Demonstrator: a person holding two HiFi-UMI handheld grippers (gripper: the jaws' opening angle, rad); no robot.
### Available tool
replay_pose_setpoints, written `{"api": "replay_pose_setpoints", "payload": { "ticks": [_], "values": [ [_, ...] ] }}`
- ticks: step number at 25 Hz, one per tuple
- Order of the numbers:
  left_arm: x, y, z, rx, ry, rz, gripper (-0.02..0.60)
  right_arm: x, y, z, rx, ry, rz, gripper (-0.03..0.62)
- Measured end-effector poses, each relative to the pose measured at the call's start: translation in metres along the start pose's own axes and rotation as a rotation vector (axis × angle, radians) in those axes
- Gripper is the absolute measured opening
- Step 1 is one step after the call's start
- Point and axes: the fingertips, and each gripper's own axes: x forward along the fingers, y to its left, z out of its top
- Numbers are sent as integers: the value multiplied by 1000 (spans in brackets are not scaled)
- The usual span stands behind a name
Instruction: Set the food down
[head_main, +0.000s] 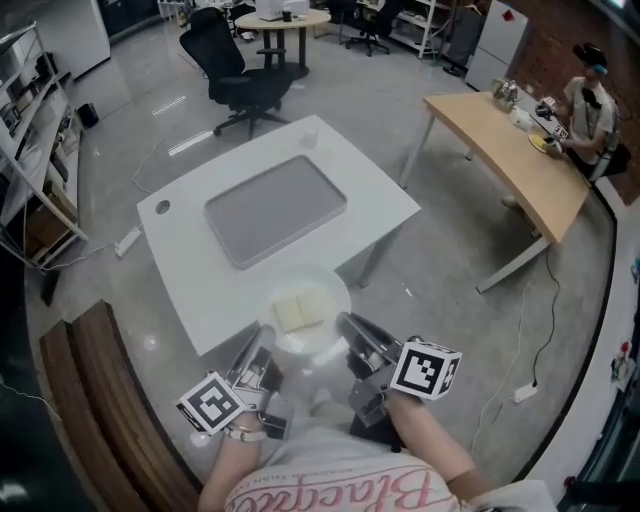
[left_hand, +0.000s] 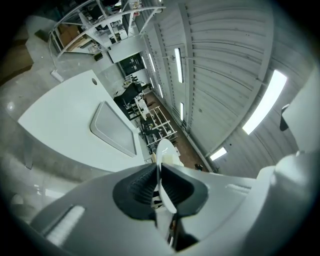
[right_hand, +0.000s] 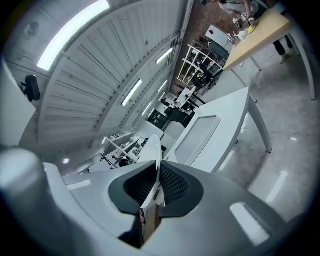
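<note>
Both tongs clenched: left gripper (head_main: 262, 348), right gripper (head_main: 352, 328) grip rim of plate (head_main: 312, 345) bearing food (head_main: 302, 309), over near corner of white table (head_main: 190, 262); set-down apparently not yet done

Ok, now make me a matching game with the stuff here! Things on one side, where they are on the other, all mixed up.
Things:
1. plate
2. tray
3. office chair
4. food

Where:
A. lying flat on the white table
B. gripped at its rim by the left gripper and the right gripper
C. standing beyond the far side of the white table
D. lying on the plate

Right pairs: 1-B, 2-A, 3-C, 4-D
</note>
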Motion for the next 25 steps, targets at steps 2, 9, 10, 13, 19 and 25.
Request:
{"api": "replay_pose_setpoints", "payload": {
  "ticks": [2,9,10,13,19,25],
  "values": [
    [6,2,2,3,-2,23,26,6,-7,3,26,11,-1,25],
    [50,16,19,-50,-8,35,26,44,-37,22,67,68,-62,28],
    [57,21,23,-56,-7,42,26,51,-41,27,53,79,-67,28],
    [80,31,33,-63,-5,62,26,71,-56,40,46,115,-83,28],
    [127,67,56,-107,-14,109,26,126,-91,63,14,193,-138,35],
    [168,117,75,-108,26,206,31,182,-133,69,-59,298,-226,48]
  ]
}}
